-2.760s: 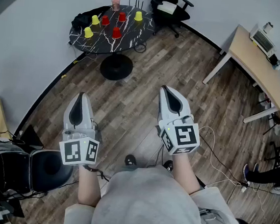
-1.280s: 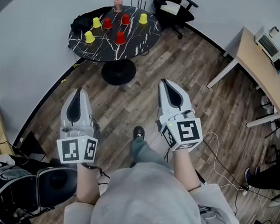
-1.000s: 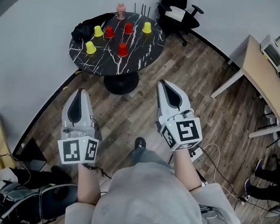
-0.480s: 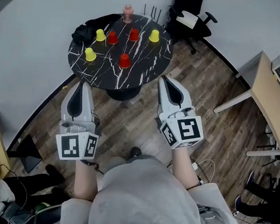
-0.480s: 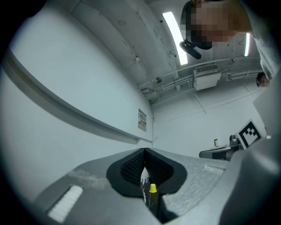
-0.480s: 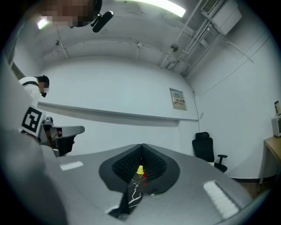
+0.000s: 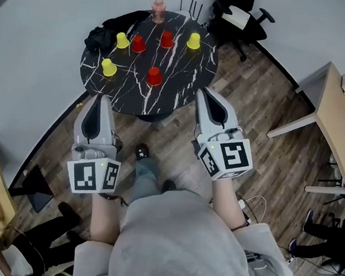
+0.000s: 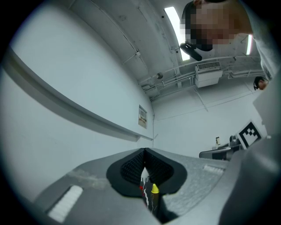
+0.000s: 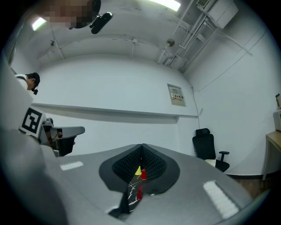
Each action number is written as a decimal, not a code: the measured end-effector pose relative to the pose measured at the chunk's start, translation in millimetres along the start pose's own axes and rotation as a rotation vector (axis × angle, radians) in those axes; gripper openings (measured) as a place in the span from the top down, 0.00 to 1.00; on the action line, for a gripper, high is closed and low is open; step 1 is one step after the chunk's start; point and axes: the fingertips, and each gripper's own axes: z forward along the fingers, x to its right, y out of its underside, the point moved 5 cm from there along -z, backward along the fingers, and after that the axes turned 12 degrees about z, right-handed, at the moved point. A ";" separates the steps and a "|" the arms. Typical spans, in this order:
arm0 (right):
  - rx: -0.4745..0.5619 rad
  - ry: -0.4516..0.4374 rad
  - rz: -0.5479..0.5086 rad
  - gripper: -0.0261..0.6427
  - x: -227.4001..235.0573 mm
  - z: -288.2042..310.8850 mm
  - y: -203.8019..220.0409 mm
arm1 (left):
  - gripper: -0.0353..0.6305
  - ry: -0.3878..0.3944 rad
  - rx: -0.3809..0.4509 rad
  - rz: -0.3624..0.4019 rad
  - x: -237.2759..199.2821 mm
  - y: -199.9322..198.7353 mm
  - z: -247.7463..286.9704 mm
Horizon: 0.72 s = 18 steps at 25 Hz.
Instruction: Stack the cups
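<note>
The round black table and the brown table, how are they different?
The black table is round with white veins; the brown table is long, plain wood. The black table holds red cups and yellow cups; the brown table shows none. Both stand on the wooden floor.

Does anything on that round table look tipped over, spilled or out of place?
Nothing stands out: the yellow cups and red cups stand apart on the table, none tipped. A dark bundle lies at its left edge.
</note>
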 end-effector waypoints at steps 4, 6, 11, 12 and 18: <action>0.012 0.021 -0.002 0.97 9.9 33.7 -0.6 | 0.94 0.019 0.014 -0.007 -17.3 11.8 34.2; 0.012 0.027 -0.010 0.97 13.8 56.2 -0.9 | 0.94 0.024 0.018 -0.012 -29.5 18.1 54.7; 0.018 0.050 -0.019 0.97 21.4 111.4 -7.4 | 0.94 0.054 0.025 -0.019 -59.9 27.8 108.9; 0.017 0.055 -0.019 0.97 21.9 121.7 -7.8 | 0.94 0.062 0.026 -0.021 -66.0 29.6 118.4; -0.025 0.079 -0.020 0.97 25.6 182.7 7.0 | 0.94 0.096 0.020 -0.042 -101.9 50.5 168.5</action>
